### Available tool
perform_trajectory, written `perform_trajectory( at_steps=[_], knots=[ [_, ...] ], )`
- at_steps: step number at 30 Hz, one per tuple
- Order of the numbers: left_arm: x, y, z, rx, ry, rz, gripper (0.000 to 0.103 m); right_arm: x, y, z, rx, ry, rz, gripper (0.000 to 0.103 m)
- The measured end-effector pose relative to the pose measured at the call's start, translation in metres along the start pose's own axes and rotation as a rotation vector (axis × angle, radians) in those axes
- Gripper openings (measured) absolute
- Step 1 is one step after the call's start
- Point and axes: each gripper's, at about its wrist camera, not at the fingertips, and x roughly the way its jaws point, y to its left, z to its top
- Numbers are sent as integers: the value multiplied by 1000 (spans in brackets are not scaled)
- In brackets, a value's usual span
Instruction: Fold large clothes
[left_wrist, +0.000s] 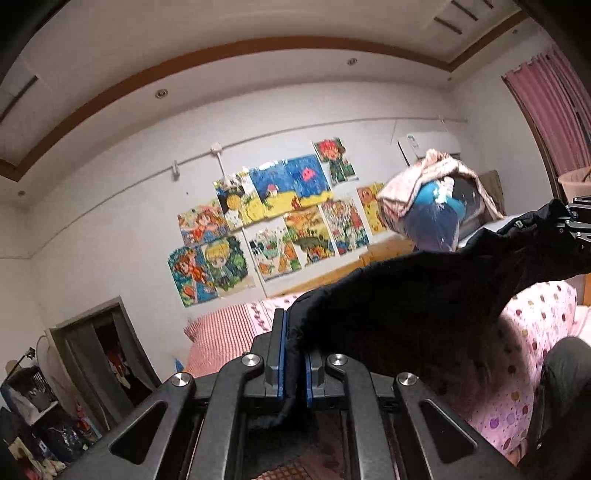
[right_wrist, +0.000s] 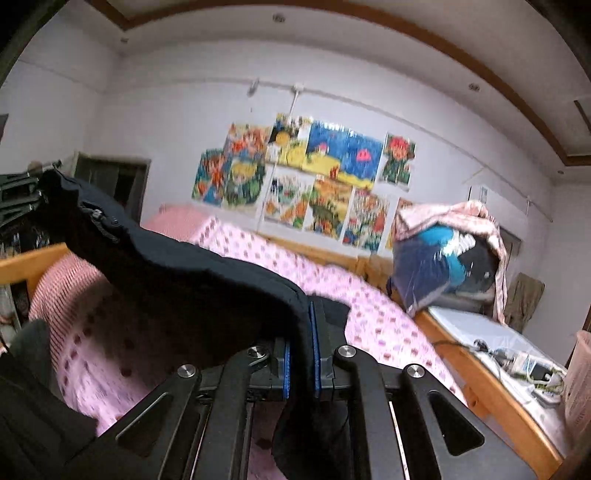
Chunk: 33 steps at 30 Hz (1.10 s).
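Holding the black garment (left_wrist: 424, 295) stretched above the pink bed (left_wrist: 535, 314), I am pinching one edge tight in my left gripper (left_wrist: 294, 354) and gripping the other end in my right gripper (right_wrist: 301, 350).

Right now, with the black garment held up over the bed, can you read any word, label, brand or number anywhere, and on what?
None can be read.
Black garment: a small pale mark near its far end, too small to read.
Wall drawings: pictures only, no legible words.
Air conditioner: a sticker on its front, blurred.
Items on the desk: too small to read.
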Motion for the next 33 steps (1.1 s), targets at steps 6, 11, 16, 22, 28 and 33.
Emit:
perform_trajectory(
  at_steps=[6, 11, 16, 22, 28, 33],
  knots=[
    [-15, 10, 14, -14, -39, 25, 7, -30, 3, 21, -15, -109, -6, 7],
    [-8, 10, 12, -6, -20, 21, 7, -28, 4, 23, -23, -118, -3, 7],
    [10, 8, 15, 14, -6, 20, 7, -15, 4, 24, -21, -97, -13, 7],
    [51, 20, 26, -35, 3, 22, 7, 8, 3, 36, -12, -106, -34, 7],
    [96, 25, 30, -45, 21, 28, 8, 52, -3, 54, 17, -106, -43, 7],
    [131, 25, 30, -45, 37, 25, 8, 89, -3, 63, 19, -100, -63, 7]
  ],
)
